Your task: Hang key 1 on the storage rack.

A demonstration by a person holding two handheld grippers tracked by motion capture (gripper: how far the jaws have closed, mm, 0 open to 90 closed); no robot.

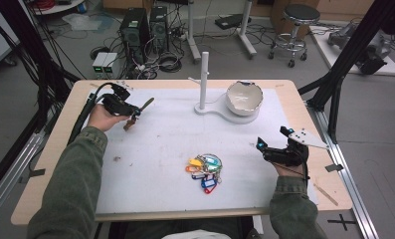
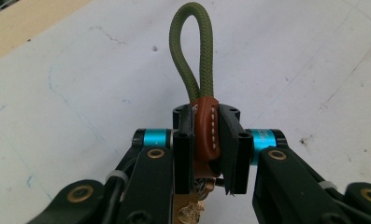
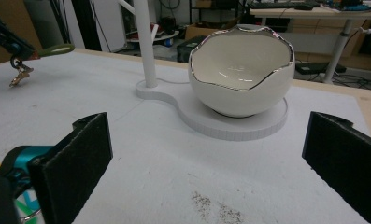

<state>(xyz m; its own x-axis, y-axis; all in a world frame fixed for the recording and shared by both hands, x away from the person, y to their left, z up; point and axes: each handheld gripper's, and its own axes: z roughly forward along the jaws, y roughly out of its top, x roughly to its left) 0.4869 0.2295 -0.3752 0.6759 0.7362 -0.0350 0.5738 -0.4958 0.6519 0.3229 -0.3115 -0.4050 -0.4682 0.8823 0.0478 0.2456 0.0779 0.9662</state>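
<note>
Clamping the brown leather tab of one key strap [image 2: 206, 133], the left gripper [image 1: 131, 112] holds it lifted over the far-left desk [image 1: 150, 149], green loop pointing ahead toward the single white peg stand [image 1: 203, 74] to its right. One bowl [image 1: 244, 97] sits beside that peg. The right gripper [image 1: 261, 145] waits near right, fingers [image 3: 75, 161] wide open and empty, beside one bunch of key tags [image 1: 205, 172].
</note>
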